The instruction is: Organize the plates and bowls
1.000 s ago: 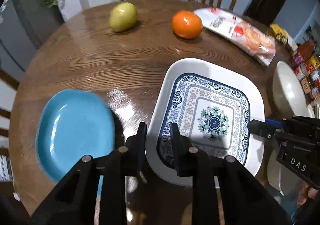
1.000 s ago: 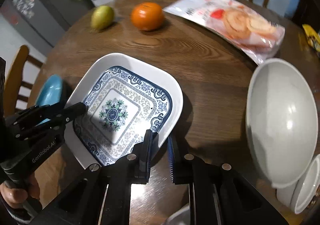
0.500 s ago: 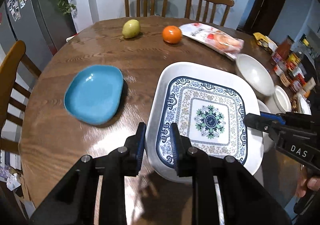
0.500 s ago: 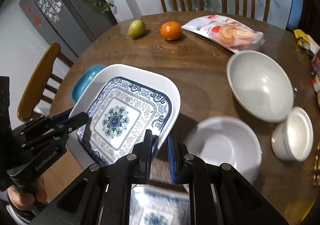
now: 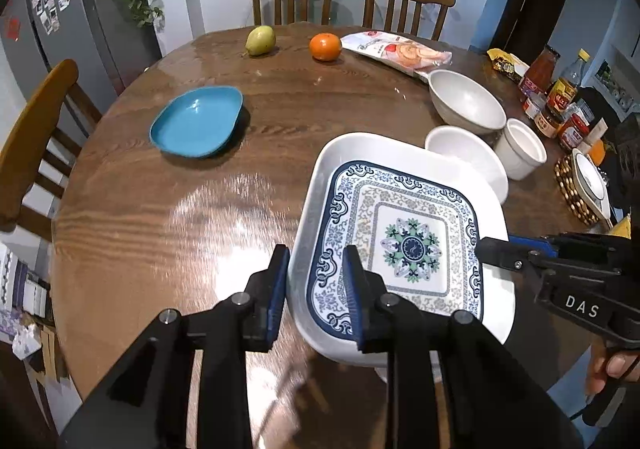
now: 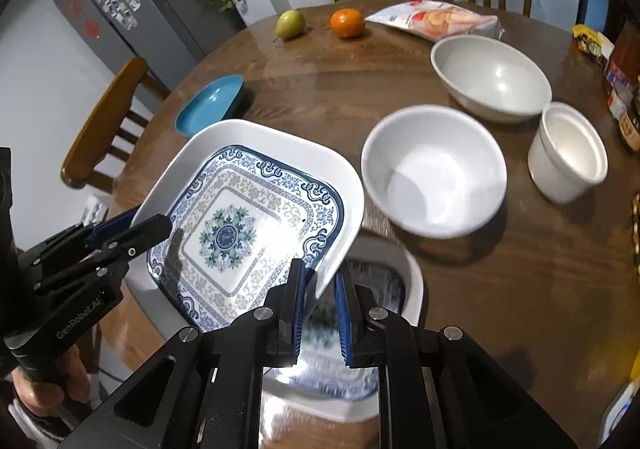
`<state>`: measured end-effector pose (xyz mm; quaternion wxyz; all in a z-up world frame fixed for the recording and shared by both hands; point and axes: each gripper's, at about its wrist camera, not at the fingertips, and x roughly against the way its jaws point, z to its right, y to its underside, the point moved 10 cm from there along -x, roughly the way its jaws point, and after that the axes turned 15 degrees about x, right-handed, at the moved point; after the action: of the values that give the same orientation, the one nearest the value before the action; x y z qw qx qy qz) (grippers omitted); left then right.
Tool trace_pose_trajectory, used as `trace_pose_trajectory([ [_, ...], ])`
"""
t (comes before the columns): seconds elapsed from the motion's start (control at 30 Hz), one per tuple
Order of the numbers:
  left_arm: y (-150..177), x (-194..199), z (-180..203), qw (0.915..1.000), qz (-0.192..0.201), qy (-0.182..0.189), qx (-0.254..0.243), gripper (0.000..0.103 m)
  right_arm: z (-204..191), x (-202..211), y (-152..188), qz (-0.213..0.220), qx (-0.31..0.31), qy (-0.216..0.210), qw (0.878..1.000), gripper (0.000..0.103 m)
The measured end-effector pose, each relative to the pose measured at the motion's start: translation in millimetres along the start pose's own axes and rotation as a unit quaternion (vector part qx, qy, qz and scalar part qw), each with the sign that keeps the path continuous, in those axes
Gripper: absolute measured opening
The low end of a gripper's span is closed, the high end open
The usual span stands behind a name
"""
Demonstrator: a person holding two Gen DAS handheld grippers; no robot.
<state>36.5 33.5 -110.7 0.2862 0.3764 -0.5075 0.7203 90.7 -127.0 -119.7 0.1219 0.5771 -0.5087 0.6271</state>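
- Nearest, both tools grip one patterned square plate (image 5: 404,245), which is lifted clear of the round table (image 5: 168,209). The left gripper (image 5: 316,285) is nearly closed on the plate's near-left rim; the right gripper (image 6: 320,289) is pinched on the opposite rim.
- Directly beneath, in the right wrist view, lies a second patterned plate (image 6: 360,333) of the same look. My reading is that the step in hand is stacking the held plate onto it.
- The next move seems to call for keeping the plate level between both grips, lining up its corners over the lower one, lowering, then loosening both tools together.
- The lower plate is blurred and mostly covered by the fingers, so its exact edge is hard to make out.
- Just beyond to the right sit a shallow white bowl (image 6: 434,169), a small white cup (image 6: 568,153) and a larger white bowl (image 6: 492,77), not yet nested.
- Far left rests a blue plate (image 5: 198,121), apart from the others.
- At the far edge are a pear (image 5: 260,40), an orange (image 5: 325,46) and a snack bag (image 5: 400,51).
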Motion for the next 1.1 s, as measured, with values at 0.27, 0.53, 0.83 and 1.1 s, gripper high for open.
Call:
trace_pose_trajectory([
  [0.27,38.5,-5.3,13.6,0.9996,-0.026,-0.006,-0.002,0.023,2.5,5.3,37.6,-0.015,-0.002,-0.009,1.0,0.016],
  [0.53,67.6,-25.8,29.5,0.9983,-0.057,-0.009,-0.01,0.023,19.8,7.1,60.2,-0.024,-0.008,-0.002,1.0,0.016],
  [0.83,73.1,-39.1,29.1,0.9977,-0.063,-0.022,-0.013,0.023,27.1,-13.0,61.4,-0.035,0.012,0.014,0.999,0.016],
  [1.1,77.6,-46.1,29.9,0.997,-0.073,-0.021,-0.014,0.023,32.3,-19.2,63.6,-0.048,0.012,0.024,0.999,0.016],
])
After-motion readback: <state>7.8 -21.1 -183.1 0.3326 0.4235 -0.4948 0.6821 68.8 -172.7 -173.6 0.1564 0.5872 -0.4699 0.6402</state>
